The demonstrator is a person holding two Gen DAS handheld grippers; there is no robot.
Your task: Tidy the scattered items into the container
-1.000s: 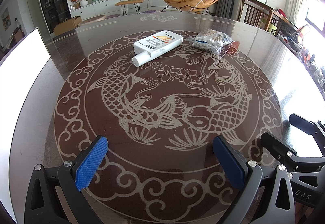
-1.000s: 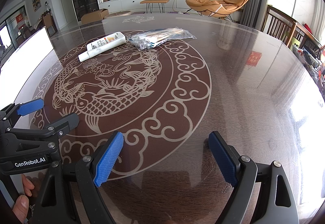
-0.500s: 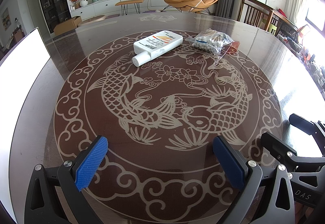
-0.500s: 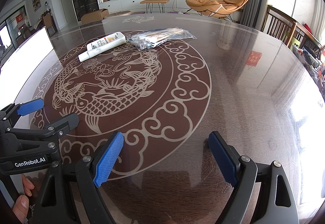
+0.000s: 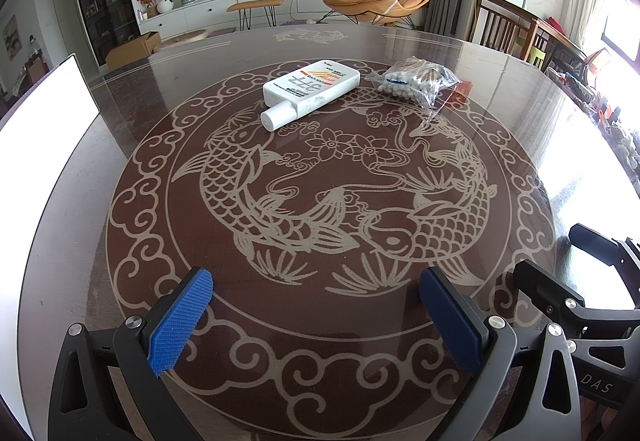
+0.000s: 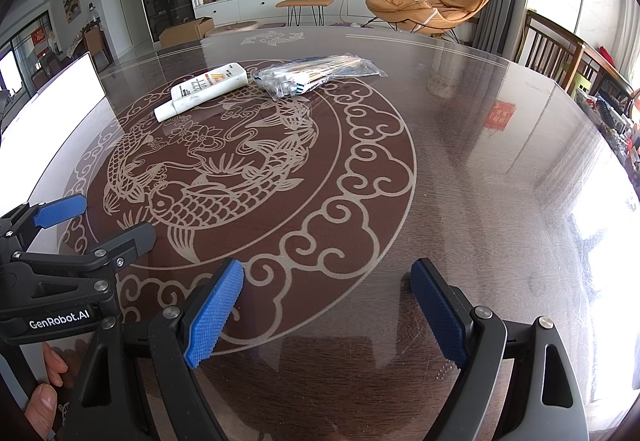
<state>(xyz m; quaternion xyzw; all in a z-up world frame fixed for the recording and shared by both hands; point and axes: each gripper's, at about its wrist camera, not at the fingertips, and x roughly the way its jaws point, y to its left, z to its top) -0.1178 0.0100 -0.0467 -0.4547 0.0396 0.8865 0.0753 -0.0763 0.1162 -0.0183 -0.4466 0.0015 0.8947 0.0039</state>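
Note:
A white flat bottle (image 5: 310,91) with a round cap lies on its side at the far part of the koi-patterned table (image 5: 320,321). A clear bag of cotton swabs (image 5: 412,83) lies just right of it. In the right wrist view the bottle (image 6: 208,87) and the bag (image 6: 316,75) sit far off to the upper left. My left gripper (image 5: 314,281) is open and empty, low over the near table. My right gripper (image 6: 327,269) is open and empty too. Each shows in the other's view: the right gripper (image 5: 560,261) beside the left, the left gripper (image 6: 110,217) at the lower left.
A bright white, overexposed panel (image 5: 40,113) stands at the table's left edge; I cannot tell what it is. A hand (image 6: 44,381) holds the left gripper's handle. Wooden chairs (image 5: 504,29) stand at the far right, and clutter (image 6: 616,121) lies along that edge.

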